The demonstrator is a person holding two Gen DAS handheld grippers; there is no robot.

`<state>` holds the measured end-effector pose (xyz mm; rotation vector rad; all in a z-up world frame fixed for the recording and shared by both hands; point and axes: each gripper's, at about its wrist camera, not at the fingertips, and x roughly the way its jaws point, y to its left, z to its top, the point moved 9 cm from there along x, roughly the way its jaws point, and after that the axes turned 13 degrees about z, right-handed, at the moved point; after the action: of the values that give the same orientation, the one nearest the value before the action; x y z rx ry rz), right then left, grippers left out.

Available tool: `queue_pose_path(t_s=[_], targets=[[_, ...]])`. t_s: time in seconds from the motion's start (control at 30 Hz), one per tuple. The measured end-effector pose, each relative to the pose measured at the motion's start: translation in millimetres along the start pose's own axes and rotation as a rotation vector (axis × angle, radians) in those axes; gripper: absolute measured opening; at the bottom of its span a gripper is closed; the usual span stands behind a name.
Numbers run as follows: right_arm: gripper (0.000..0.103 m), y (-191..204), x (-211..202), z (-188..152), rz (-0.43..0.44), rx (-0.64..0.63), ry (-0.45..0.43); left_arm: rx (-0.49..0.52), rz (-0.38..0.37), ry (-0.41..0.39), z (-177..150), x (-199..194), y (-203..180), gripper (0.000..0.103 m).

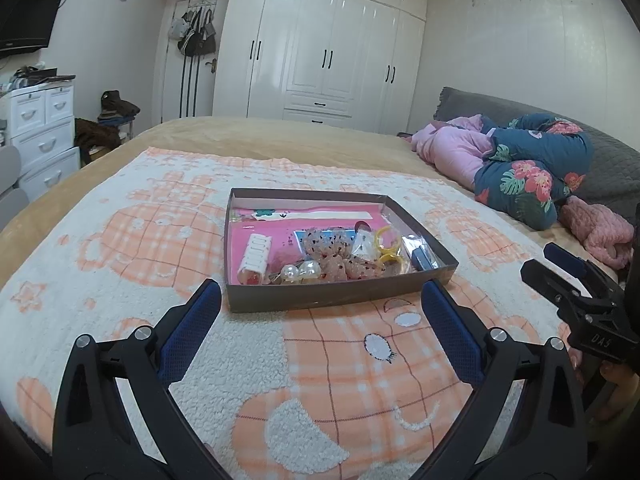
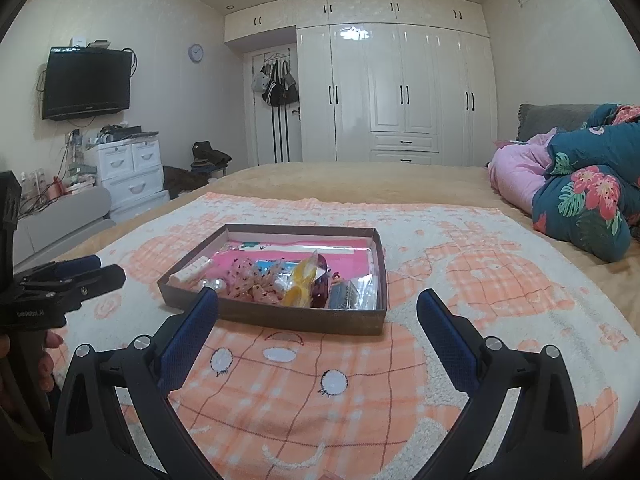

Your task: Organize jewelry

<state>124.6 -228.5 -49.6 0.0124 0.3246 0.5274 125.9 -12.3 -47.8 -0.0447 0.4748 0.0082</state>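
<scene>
A shallow brown box with a pink lining lies on the orange-and-white blanket. Inside it lie a white hair clip, pearl pieces, a pink spotted bow, yellow rings and a small plastic bag with a dark item. My left gripper hovers open just short of the box's near wall, holding nothing. My right gripper is open too, level with the box's near edge and empty. Each gripper appears at the edge of the other's view.
The blanket covers a tan bed. A pink and a floral quilt are bundled at the right by a grey headboard. White wardrobes fill the far wall; a drawer unit and a wall TV stand left.
</scene>
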Motion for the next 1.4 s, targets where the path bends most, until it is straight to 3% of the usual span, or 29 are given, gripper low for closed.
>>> queue_pose_path(t_s=[0.97, 1.4], targets=[[0.097, -3.7, -29.3, 12.6, -0.075, -0.021, -0.193, -0.013, 0.061, -0.125, 12.3, -14.9, 8.7, 0.092], [0.097, -5.9, -28.3, 8.0, -0.088, -0.014, -0.189, -0.018, 0.084, -0.148, 13.5, -17.3, 10.4, 0.092]])
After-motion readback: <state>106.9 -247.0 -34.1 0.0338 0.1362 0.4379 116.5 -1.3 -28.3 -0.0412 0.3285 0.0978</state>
